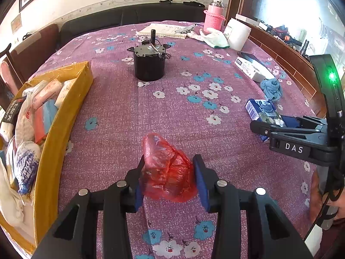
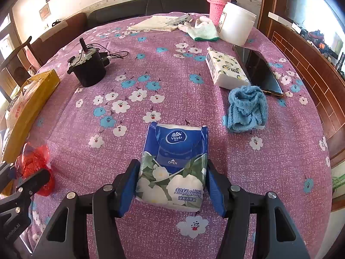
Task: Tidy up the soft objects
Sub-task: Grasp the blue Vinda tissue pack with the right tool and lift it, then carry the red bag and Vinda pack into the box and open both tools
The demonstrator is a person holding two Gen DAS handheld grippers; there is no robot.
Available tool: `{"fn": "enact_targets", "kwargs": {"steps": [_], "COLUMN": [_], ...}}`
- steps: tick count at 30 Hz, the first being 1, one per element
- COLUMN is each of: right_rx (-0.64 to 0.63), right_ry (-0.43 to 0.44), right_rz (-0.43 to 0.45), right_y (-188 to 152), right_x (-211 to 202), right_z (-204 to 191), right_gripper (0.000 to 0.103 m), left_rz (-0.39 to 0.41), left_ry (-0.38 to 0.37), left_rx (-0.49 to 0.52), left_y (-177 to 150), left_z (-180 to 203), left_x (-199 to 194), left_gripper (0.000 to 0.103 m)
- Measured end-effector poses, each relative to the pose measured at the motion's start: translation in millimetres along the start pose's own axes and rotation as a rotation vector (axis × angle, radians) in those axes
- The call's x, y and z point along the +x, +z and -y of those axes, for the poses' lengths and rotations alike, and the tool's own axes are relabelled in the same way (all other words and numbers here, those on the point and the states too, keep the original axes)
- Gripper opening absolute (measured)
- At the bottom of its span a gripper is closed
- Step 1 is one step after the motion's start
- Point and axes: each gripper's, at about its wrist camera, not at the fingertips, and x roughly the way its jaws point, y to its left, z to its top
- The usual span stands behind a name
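The left gripper (image 1: 168, 172) is clamped on a crumpled red plastic bag (image 1: 167, 170), both blue pads pressed into its sides, right over the purple floral tablecloth (image 1: 129, 112). The right gripper (image 2: 172, 179) is closed on a blue Vinda tissue pack with white flowers printed on it (image 2: 172, 164); the pads are seen touching both long edges of the pack, which lies flat on the cloth.

Going by size from there: the tablecloth is spread over the whole table. A yellow cardboard box (image 1: 64, 116) is parked at the left edge and is stuffed with soft packs and white bags, so it's pretty full. A black cylindrical motor with a shaft and loose wires (image 1: 149, 63) is set upright near the middle of the table, well apart from both grippers. A white plastic tub (image 2: 236, 27) is found at the far side, with a pink bottle in a knitted sleeve (image 2: 217, 4) just behind it. A black phone (image 2: 258, 71) is laid face up near the right edge, and a white tissue pack with a small yellow print (image 2: 226, 69) is placed just beside it. A scrunched light-blue cloth (image 2: 248, 109) is bunched up touching that pack's near corner. A pale green and white glove (image 2: 202, 31) is dropped next to the tub.
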Motion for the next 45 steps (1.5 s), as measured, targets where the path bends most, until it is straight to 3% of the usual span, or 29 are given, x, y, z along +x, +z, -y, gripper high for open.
{"fn": "enact_targets", "kwargs": {"steps": [11, 12, 14, 16, 23, 26, 29, 32, 36, 43, 45], "right_rx": [-0.009, -0.009, -0.01, -0.009, -0.048, -0.08, -0.102, -0.155, -0.242, -0.386, -0.447], "right_ry": [-0.006, -0.008, -0.01, 0.0, 0.059, 0.097, 0.16, 0.217, 0.269, 0.436, 0.47], "right_rz": [0.002, 0.0, -0.004, -0.006, 0.071, 0.107, 0.12, 0.121, 0.113, 0.037, 0.011], "right_y": [-1, 0, 1, 1, 0, 5, 10, 14, 15, 14, 7], "right_x": [1, 1, 1, -1, -41, -61, -72, -77, -78, -78, -75], "right_z": [-3, -3, -4, -3, -20, -37, -57, -92, -146, -251, -286], "right_gripper": [0.066, 0.066, 0.066, 0.06, 0.059, 0.06, 0.06, 0.06, 0.06, 0.06, 0.06], "left_rz": [-0.017, -0.014, -0.008, 0.027, 0.152, 0.188, 0.199, 0.178, 0.152, 0.104, 0.084], "left_ry": [-0.005, -0.017, -0.056, -0.078, -0.133, -0.085, 0.028, 0.149, 0.221, 0.241, 0.232], "left_rx": [0.011, 0.004, -0.019, -0.036, -0.131, -0.207, -0.294, -0.38, -0.445, -0.523, -0.542], "left_y": [-7, -7, -7, -7, -5, -13, -26, -40, -48, -49, -50], "left_z": [6, 3, -3, -9, -59, -105, -159, -212, -257, -307, -316], "left_x": [9, 8, 5, -5, -65, -94, -114, -121, -119, -93, -87], "left_gripper": [0.04, 0.03, 0.028, 0.028, 0.028, 0.028, 0.028, 0.028, 0.028, 0.029, 0.033]}}
